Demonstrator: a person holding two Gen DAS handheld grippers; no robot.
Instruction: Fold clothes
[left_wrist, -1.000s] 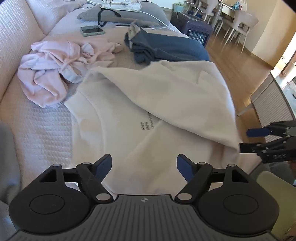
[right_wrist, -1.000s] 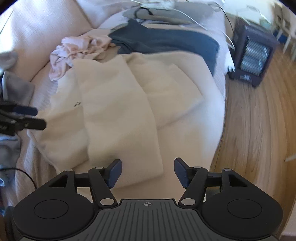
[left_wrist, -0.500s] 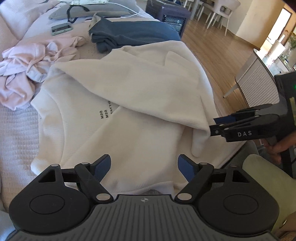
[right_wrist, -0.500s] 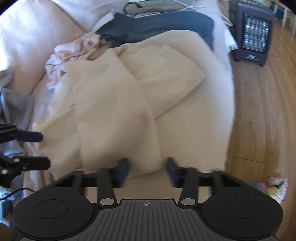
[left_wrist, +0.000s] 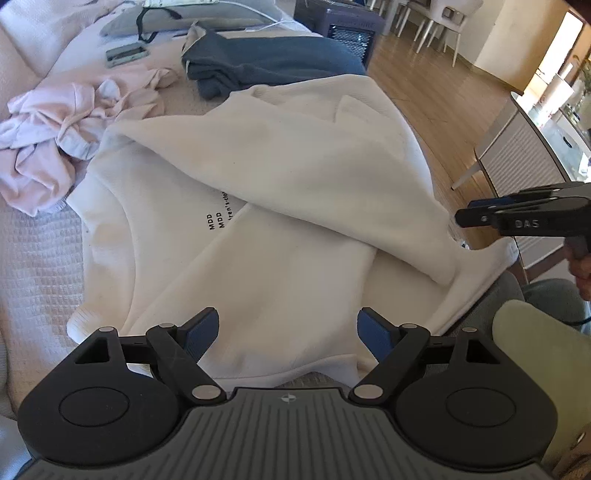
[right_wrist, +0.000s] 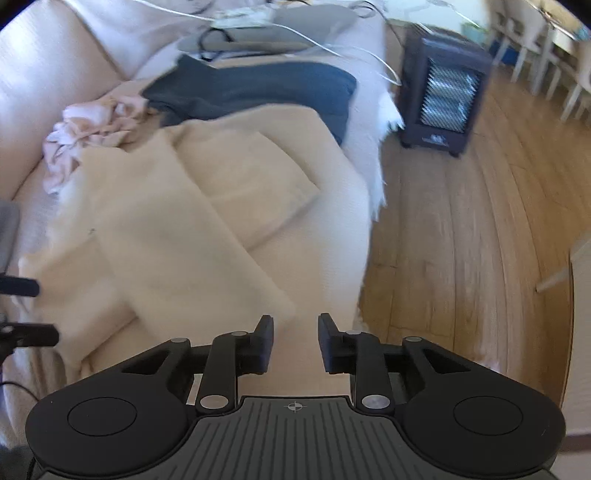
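A white sweatshirt (left_wrist: 280, 206) with small black lettering lies spread on the sofa, one side folded diagonally across its front. My left gripper (left_wrist: 284, 328) is open and empty just above its near hem. My right gripper (right_wrist: 295, 339) is narrowly open and empty over the sweatshirt's (right_wrist: 192, 221) near edge at the seat front; it also shows in the left wrist view (left_wrist: 469, 216), beside the garment's right corner, jaws close together. The right wrist view is blurred.
A crumpled pink garment (left_wrist: 62, 125) and a folded dark blue garment (left_wrist: 266, 62) lie beyond the sweatshirt. A phone (left_wrist: 125, 54), a grey cushion and cables sit farther back. A dark heater (right_wrist: 443, 99) stands on the wooden floor right of the sofa.
My right gripper's jaws have narrowed from wide open to a small gap and it has moved toward the sweatshirt's near edge. My left gripper has shifted right and stays open.
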